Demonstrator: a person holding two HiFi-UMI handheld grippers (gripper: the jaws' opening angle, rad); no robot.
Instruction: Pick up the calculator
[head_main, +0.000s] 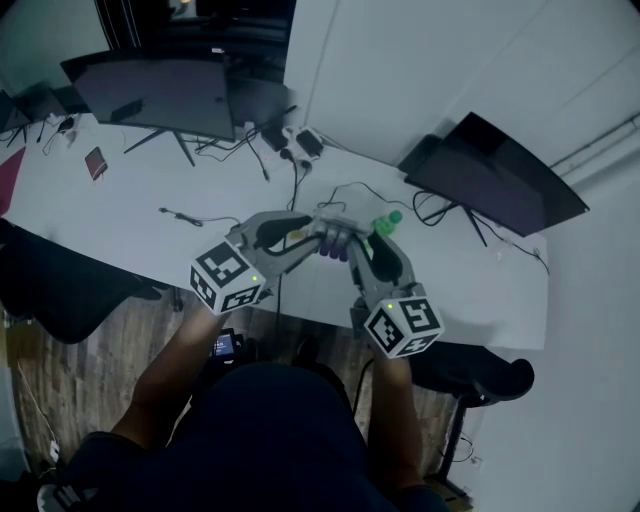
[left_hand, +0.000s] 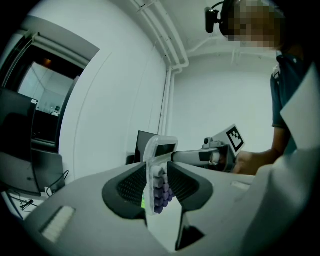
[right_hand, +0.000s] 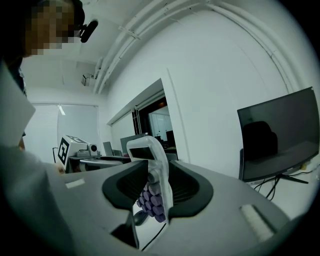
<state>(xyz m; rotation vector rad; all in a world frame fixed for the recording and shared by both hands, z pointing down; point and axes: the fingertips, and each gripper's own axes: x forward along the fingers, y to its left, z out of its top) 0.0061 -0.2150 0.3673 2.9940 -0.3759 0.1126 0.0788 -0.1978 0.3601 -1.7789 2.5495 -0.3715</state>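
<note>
the white desk (head_main: 120, 232) lies below both tools. the left gripper (left_hand: 157, 187) and right gripper (right_hand: 152, 190), nose to nose, each clamp the calculator (left_hand: 160, 150) edgewise between their jaws. if the hands twist or pull apart unevenly, its slim case may slip out and drop.

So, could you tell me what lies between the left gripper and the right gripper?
The calculator, held by the left gripper and right gripper; the head view shows it, and each gripper view shows jaws closed on it.
</note>
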